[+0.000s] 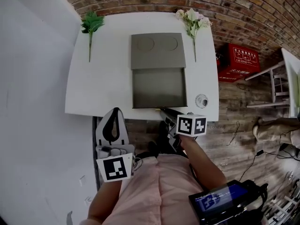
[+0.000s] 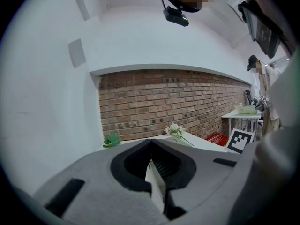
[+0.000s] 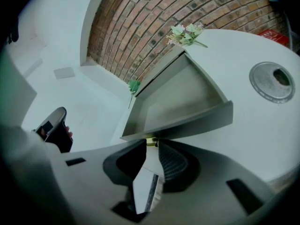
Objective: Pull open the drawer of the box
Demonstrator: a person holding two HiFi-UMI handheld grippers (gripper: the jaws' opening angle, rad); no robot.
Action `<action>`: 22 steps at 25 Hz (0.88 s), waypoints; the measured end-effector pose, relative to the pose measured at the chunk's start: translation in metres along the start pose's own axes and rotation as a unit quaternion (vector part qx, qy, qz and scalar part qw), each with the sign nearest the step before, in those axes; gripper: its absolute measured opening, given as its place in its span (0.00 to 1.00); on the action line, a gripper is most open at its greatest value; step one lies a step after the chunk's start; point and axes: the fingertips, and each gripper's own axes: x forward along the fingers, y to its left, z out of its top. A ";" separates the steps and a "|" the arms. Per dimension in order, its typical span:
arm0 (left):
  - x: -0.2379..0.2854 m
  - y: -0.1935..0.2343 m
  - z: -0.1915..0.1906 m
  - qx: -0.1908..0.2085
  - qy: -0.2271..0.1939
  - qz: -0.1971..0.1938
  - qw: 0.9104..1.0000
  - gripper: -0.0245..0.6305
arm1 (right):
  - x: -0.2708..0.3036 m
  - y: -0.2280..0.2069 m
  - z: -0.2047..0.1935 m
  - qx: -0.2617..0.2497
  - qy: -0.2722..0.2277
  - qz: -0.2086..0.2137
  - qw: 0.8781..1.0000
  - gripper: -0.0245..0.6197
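A grey box [image 1: 157, 50] sits on the white table [image 1: 103, 88], and its drawer [image 1: 158, 88] is pulled out toward the front edge. In the right gripper view the drawer's front panel [image 3: 187, 121] lies just ahead, with an empty tray behind it. A small brass knob [image 3: 151, 141] under the panel sits between the tips of my right gripper [image 3: 151, 143] [image 1: 163, 110], whose jaws stand slightly apart around it. My left gripper [image 1: 115, 110] [image 2: 151, 141] is held back off the table's front left, shut and empty.
A green leaf sprig [image 1: 91, 25] lies at the table's back left and white flowers [image 1: 193, 20] at the back right. A round metal lid [image 1: 201, 100] [image 3: 272, 81] rests right of the drawer. A red case [image 1: 239, 60] stands on the wooden floor by the brick wall.
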 end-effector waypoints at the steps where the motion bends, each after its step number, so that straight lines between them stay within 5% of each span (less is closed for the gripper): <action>1: -0.001 0.001 0.000 -0.001 0.000 0.001 1.000 0.05 | -0.001 0.001 0.000 0.002 -0.003 0.001 1.000 0.21; 3: -0.004 0.003 0.002 -0.004 -0.002 0.001 1.000 0.05 | -0.006 0.002 -0.001 0.008 -0.009 0.004 1.000 0.29; 7: -0.012 0.007 0.008 -0.014 -0.017 0.002 1.000 0.05 | -0.028 0.017 -0.005 -0.002 -0.037 0.006 0.999 0.26; 12: -0.030 0.012 0.048 -0.001 -0.067 0.002 0.998 0.05 | -0.072 0.081 0.033 -0.114 -0.123 0.002 0.986 0.15; 17: -0.044 0.017 0.106 0.017 -0.124 0.002 0.992 0.05 | -0.130 0.173 0.089 -0.288 -0.238 -0.026 0.927 0.05; 22: -0.054 0.015 0.140 0.015 -0.154 -0.005 0.988 0.05 | -0.170 0.233 0.105 -0.383 -0.322 -0.054 0.864 0.05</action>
